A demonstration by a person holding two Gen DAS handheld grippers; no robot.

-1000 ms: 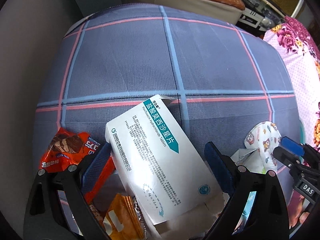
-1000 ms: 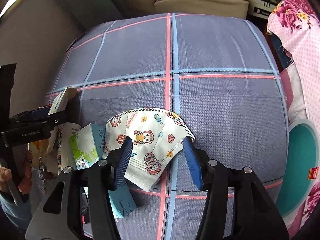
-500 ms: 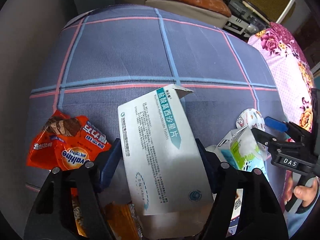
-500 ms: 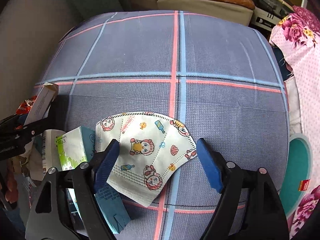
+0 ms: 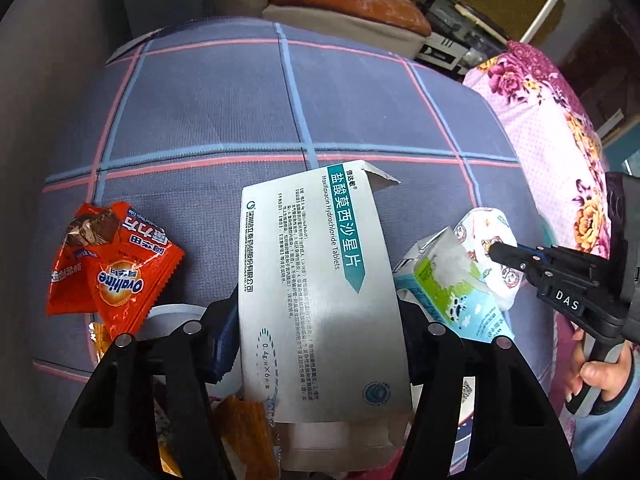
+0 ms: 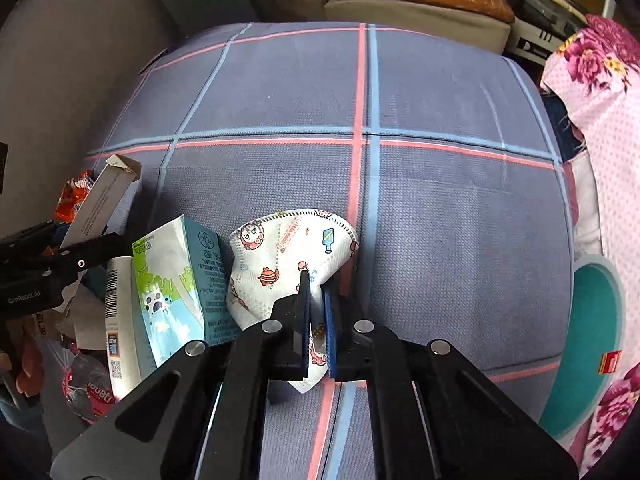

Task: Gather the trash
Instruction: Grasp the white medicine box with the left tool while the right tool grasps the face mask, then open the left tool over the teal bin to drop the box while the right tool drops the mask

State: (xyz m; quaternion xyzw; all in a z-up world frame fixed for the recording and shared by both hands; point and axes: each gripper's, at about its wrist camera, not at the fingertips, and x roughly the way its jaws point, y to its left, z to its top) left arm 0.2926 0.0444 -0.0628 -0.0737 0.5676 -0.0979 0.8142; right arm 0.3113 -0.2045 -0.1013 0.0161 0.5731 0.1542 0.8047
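In the left wrist view, our left gripper has its fingers closed against the two long edges of a white medicine box, which stands up off the plaid tabletop with its torn flap pointing toward 12 o'clock. At 9 o'clock from the box, two orange Ovaline wrappers lie overlapping on the cloth, and more orange packaging sits below the fingers at 6 o'clock. At 3 o'clock from the box, a green-and-blue carton leans beside the box, and just behind it is a cartoon-print face mask. In the right wrist view, our right gripper has its fingers drawn nearly together with a fold of the face mask pinched between them; the rest of the mask fans out toward 11 o'clock, resting on the tabletop where a pink stripe and a blue stripe run side by side. The carton stands at 9 o'clock, touching the mask's edge, with a white barcoded package against its far side. A teal bin shows past the tabletop's edge at 3 o'clock, next to floral pink fabric.
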